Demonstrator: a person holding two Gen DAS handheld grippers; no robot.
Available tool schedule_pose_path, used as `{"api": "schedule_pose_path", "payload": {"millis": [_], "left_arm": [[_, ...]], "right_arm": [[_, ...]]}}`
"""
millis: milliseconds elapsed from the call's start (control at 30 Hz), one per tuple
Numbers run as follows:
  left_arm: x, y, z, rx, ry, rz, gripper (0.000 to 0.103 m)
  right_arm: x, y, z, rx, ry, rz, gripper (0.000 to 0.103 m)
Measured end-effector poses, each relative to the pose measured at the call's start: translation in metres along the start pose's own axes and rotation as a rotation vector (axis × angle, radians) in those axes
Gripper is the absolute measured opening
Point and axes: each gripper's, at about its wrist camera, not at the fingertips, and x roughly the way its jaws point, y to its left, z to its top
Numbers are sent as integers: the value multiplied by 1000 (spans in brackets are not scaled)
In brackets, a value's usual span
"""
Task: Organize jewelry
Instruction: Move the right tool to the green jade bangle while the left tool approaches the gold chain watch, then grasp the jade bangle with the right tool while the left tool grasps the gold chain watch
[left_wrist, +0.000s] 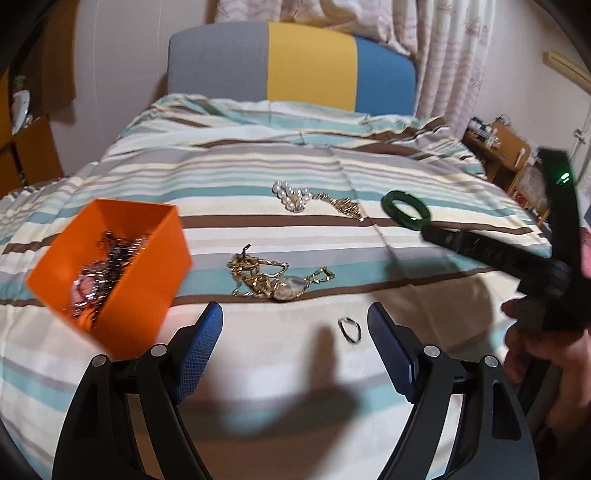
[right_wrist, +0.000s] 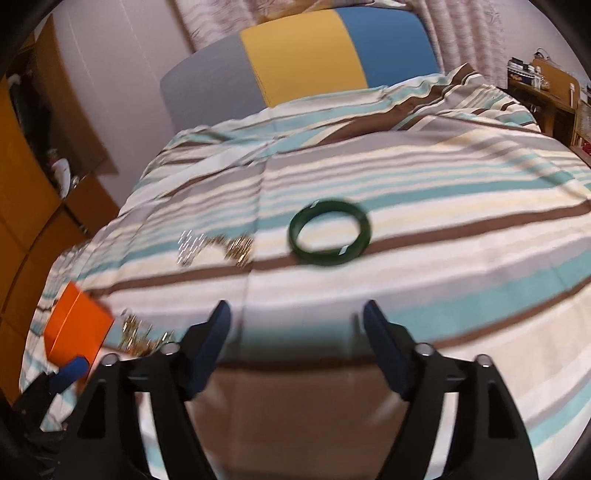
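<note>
While both tools hang over the striped bedspread (left_wrist: 258, 173), neither holds anything. Left tool (left_wrist: 295, 314): jaws wide, blue pads apart, nothing between them; a small thin ring (left_wrist: 349, 329) lies on the cream stripe just inside its right finger, whether touching it cannot be told. Right tool (right_wrist: 297, 314): jaws wide, empty, pointed at the bed; in the left wrist view its black body comes in from the right edge with a hand (left_wrist: 543, 350) under it, one fingertip just beside the green bangle (left_wrist: 405, 209).

Jewelry layout, left wrist view:
- Orange box (left_wrist: 147, 280) at left on the bed, tilted in the view, open top, tangled chains (left_wrist: 103, 273) and silvery pieces inside.
- Gold chain with an oval pendant (left_wrist: 273, 277) in a heap just beyond the left tool, right of the box, apart from it.
- Pearl cluster (left_wrist: 291, 197) further up the bed, with a gold chain (left_wrist: 345, 206) running off its right side.
- Green bangle lies flat, right of that chain, apart from it.

Right wrist view is motion-blurred: bangle (right_wrist: 330, 232) flat on the bedspread ahead of the open jaws, well clear of them; pearls and gold read as streaks to its left; orange box (right_wrist: 77, 328) at lower left, the left tool's blue pad (right_wrist: 70, 373) beside it.

Headboard (left_wrist: 291, 62) behind is grey, yellow, blue.
</note>
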Motion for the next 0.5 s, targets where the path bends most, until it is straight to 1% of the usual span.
{"api": "schedule_pose_path", "payload": {"millis": [200, 367, 500], "left_arm": [[33, 9, 12, -74, 61, 24, 80], [43, 9, 20, -75, 63, 29, 80], [47, 9, 22, -80, 63, 23, 80]], "right_arm": [[28, -11, 24, -46, 23, -52, 87], [52, -14, 31, -45, 57, -66, 87], [63, -12, 36, -61, 70, -81, 88]]}}
